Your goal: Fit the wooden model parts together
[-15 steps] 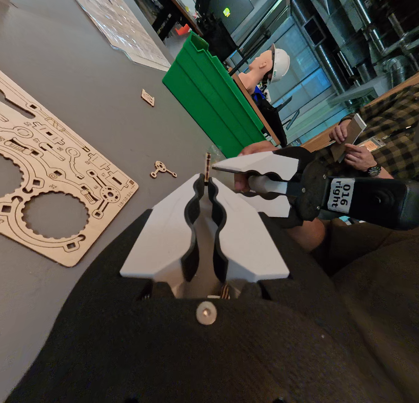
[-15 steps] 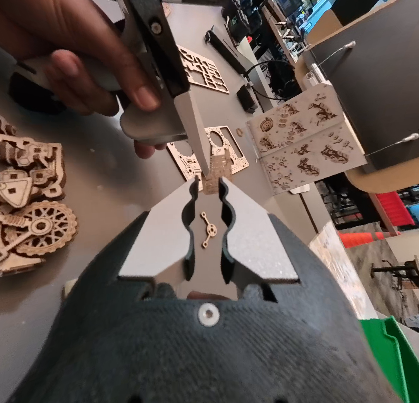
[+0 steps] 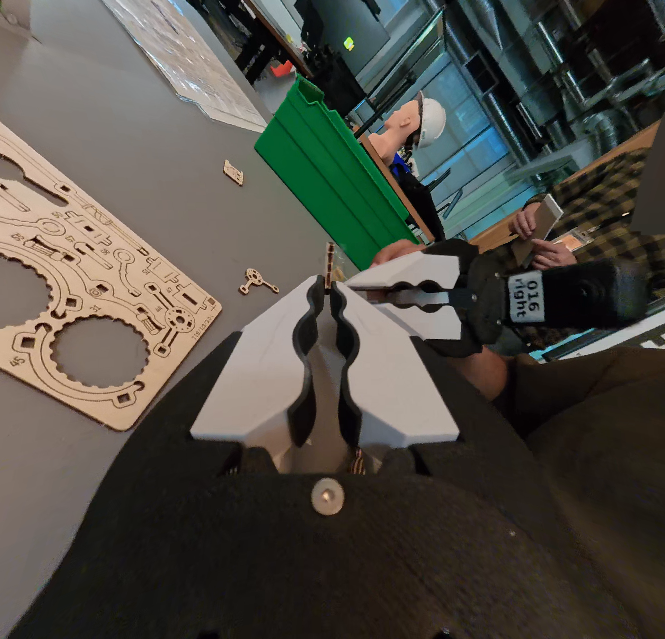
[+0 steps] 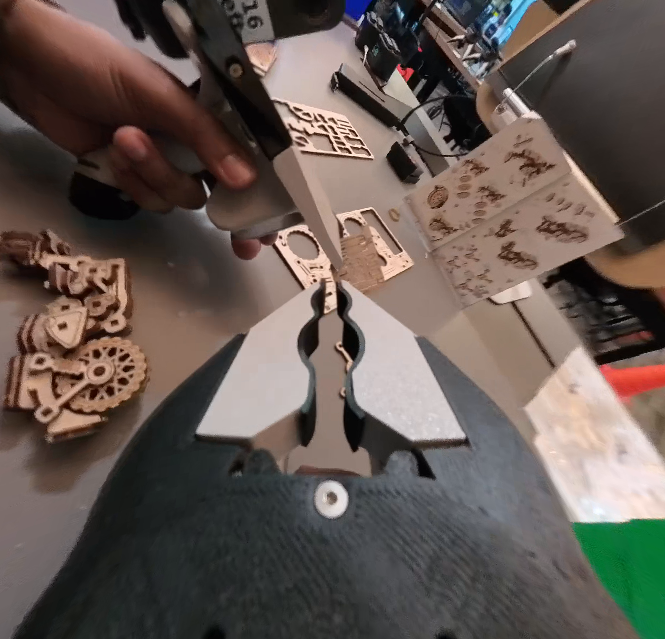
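While both grippers meet above the grey worktop [image 3: 151,125], the fit looks mid-way at best. Left gripper [image 3: 326,286] has its jaws pressed together on a thin wooden plate [image 3: 329,262], seen edge-on and upright in the left wrist view. Right gripper [image 4: 333,291] has jaws nearly closed, pinching a small slotted wooden piece [image 4: 329,296] at the tips; blur makes its exact shape hard to tell. Tips of the two grippers sit just beside each other, parts close or touching, cannot tell if joined yet.

Done, by the look of it: a partly built wooden model [image 4: 72,337] with gear wheel lies on the worktop, well apart from the grippers. Cut sheet [image 3: 90,298] has several holes where parts are already popped out.

Left: a loose ring-and-arms part [image 3: 257,280] and a small rectangular part [image 3: 233,171] lie unused on the worktop; more pieces sit uncut in the sheet; held pair likely needs mating, then adding to the model. Green bin [image 3: 331,190] at the worktop's edge
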`<state>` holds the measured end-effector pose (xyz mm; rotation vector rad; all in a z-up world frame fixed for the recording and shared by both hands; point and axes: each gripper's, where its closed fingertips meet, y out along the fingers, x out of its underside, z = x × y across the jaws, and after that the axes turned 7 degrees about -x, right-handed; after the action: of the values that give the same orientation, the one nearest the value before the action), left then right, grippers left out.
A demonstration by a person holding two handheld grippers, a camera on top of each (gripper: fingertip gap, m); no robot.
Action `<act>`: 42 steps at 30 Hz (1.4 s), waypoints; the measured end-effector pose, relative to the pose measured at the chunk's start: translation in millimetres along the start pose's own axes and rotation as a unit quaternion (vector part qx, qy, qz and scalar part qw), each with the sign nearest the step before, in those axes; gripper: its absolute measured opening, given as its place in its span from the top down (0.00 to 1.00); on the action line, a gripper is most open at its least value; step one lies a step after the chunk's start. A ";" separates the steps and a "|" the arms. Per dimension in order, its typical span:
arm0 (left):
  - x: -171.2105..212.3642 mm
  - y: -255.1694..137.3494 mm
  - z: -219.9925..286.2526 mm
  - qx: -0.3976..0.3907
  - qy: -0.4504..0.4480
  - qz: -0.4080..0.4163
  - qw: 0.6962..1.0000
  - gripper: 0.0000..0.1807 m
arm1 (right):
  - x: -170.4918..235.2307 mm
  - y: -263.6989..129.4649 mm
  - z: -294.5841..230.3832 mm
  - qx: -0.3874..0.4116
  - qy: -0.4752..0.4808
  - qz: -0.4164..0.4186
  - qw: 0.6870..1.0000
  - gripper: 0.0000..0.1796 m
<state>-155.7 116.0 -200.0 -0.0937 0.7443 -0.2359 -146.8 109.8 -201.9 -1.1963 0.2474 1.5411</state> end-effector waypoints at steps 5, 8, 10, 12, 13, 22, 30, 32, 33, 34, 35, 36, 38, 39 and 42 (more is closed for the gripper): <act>-5.2 -4.1 11.2 0.049 -0.010 0.011 0.999 1.00 | -1.8 -4.7 14.6 -0.039 0.200 0.083 0.975 0.92; -8.8 -7.0 19.8 0.089 -0.025 0.018 0.996 1.00 | -6.8 -9.6 18.1 -0.108 0.341 0.146 0.922 0.90; -8.8 -7.7 24.5 0.108 -0.032 0.018 0.993 1.00 | -12.7 -11.7 14.5 -0.165 0.409 0.180 0.879 0.89; -8.7 -9.2 31.3 0.131 -0.037 0.017 0.991 1.00 | -18.1 -13.8 11.8 -0.205 0.452 0.206 0.843 0.91; -8.3 -9.6 33.6 0.138 -0.037 0.016 0.990 1.00 | -20.4 -15.0 11.5 -0.217 0.465 0.216 0.831 0.93; -5.6 -10.2 39.3 0.144 -0.011 0.012 0.989 1.00 | -26.7 -18.7 8.9 -0.240 0.475 0.231 0.815 0.98; -3.0 -10.1 42.3 0.135 0.020 0.008 0.991 0.99 | -28.4 -21.2 7.3 -0.258 0.487 0.241 0.799 0.99; -2.7 -10.0 42.6 0.138 0.011 0.006 0.990 0.99 | -29.1 -21.5 7.3 -0.260 0.490 0.244 0.795 0.99; -1.7 -9.4 42.6 0.138 0.012 0.002 0.990 1.00 | -29.4 -21.4 7.2 -0.260 0.492 0.245 0.794 0.98; 1.1 -9.1 44.2 0.142 0.014 -0.005 0.990 0.99 | -30.2 -21.4 7.2 -0.260 0.493 0.246 0.793 0.99; 0.2 -9.2 44.2 0.140 0.009 -0.003 0.990 0.99 | -30.7 -21.4 7.1 -0.260 0.494 0.247 0.792 0.99; -2.1 -9.1 44.4 0.139 0.004 0.006 0.990 0.99 | -31.2 -21.3 8.0 -0.260 0.495 0.247 0.792 0.99; -3.6 -8.7 43.8 0.145 -0.016 0.005 0.989 0.99 | -32.1 -21.0 10.2 -0.253 0.490 0.244 0.798 0.99; -2.5 -8.0 41.5 0.145 -0.020 0.000 0.989 0.99 | -30.2 -19.8 9.6 -0.249 0.484 0.238 0.805 0.98; -6.3 -9.0 39.1 0.145 -0.029 0.007 0.989 1.00 | -28.1 -20.4 11.3 -0.248 0.480 0.241 0.806 0.94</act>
<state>-135.2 108.9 -165.7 0.1806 0.6451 -0.3250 -139.7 107.8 -166.2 -2.4442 0.9113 1.2979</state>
